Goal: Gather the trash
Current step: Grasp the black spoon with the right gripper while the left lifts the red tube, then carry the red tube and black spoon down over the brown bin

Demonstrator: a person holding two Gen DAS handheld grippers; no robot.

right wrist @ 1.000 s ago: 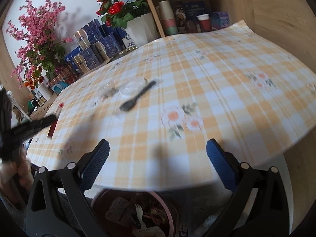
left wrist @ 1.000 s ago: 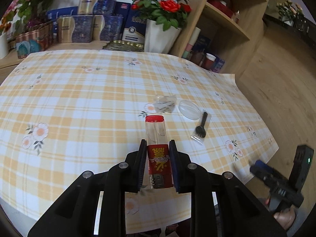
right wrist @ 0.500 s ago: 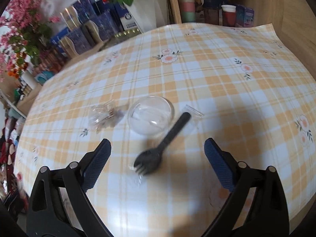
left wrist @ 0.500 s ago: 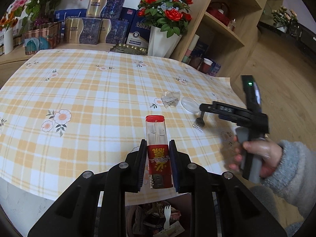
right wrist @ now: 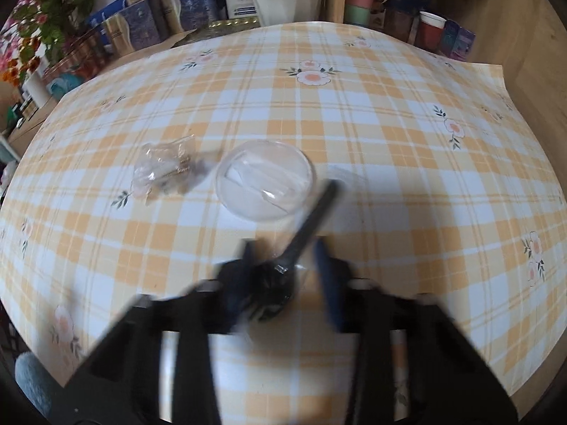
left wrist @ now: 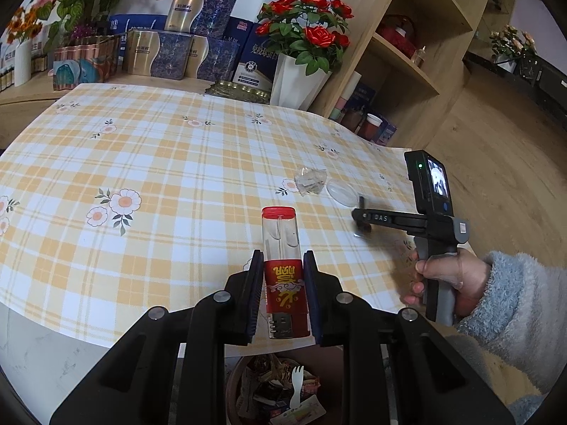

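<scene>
My left gripper (left wrist: 281, 283) is shut on a clear tube with a red label and red cap (left wrist: 283, 276), held past the table's near edge above a trash bin (left wrist: 276, 389). My right gripper (right wrist: 285, 269) is over the table, its blurred jaws partly closed around the head of a black plastic fork (right wrist: 304, 233) with a gap on the right side. It also shows in the left wrist view (left wrist: 361, 217). A clear round lid (right wrist: 265, 179) and a crumpled clear wrapper (right wrist: 166, 170) lie just beyond the fork.
The bin under the table edge holds wrappers and a white fork (left wrist: 296, 386). A vase of red roses (left wrist: 301, 53), boxes (left wrist: 177, 53) and a wooden shelf (left wrist: 400, 53) stand behind the checked tablecloth (left wrist: 141, 163).
My right gripper has come down over the fork and its jaws have narrowed from wide open. My left gripper has drawn back toward the table edge with the tube.
</scene>
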